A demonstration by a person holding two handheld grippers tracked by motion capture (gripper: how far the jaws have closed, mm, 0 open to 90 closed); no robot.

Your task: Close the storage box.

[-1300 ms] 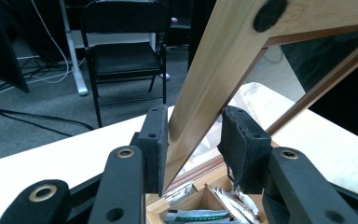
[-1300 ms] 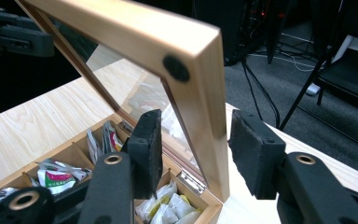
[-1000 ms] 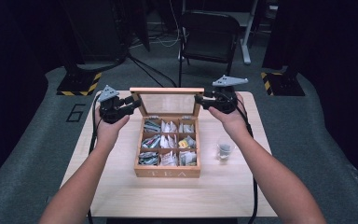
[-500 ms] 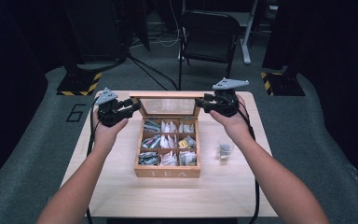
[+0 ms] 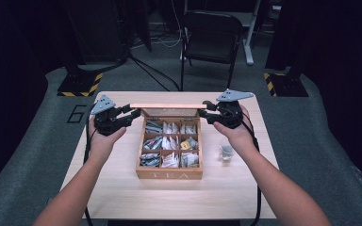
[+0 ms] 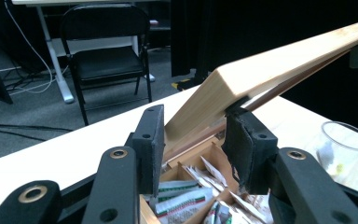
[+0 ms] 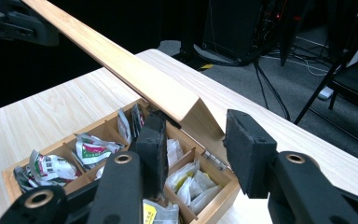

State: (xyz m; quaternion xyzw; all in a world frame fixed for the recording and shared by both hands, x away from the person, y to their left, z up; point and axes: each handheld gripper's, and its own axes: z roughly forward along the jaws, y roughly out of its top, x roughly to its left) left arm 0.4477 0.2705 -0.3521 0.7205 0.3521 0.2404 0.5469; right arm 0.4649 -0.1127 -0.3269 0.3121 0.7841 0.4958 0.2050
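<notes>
A wooden tea box [image 5: 169, 174] stands mid-table with packets of tea [image 5: 169, 141] in its compartments. Its hinged lid [image 5: 169, 106] is tilted up over the back row. My left gripper [image 5: 134, 111] is shut on the lid's left end and my right gripper [image 5: 203, 109] on its right end. In the left gripper view the lid's end [image 6: 205, 102] sits between the pads [image 6: 151, 140] and touches both; these jaws have just been opening a little. In the right gripper view the lid's corner [image 7: 191, 112] fills the gap of my right gripper [image 7: 193, 140], above the tea packets [image 7: 93, 149].
A small clear glass [image 5: 226, 151] stands on the table [image 5: 122, 197] right of the box, also as the glass [image 6: 347, 144] in the left gripper view. Beyond the table's far edge stand a black folding chair [image 5: 212, 35] and a yellow-and-black striped stand base [image 5: 80, 84].
Both hands have come toward the person with the lid, and its free edge has swung forward and down over the box.
</notes>
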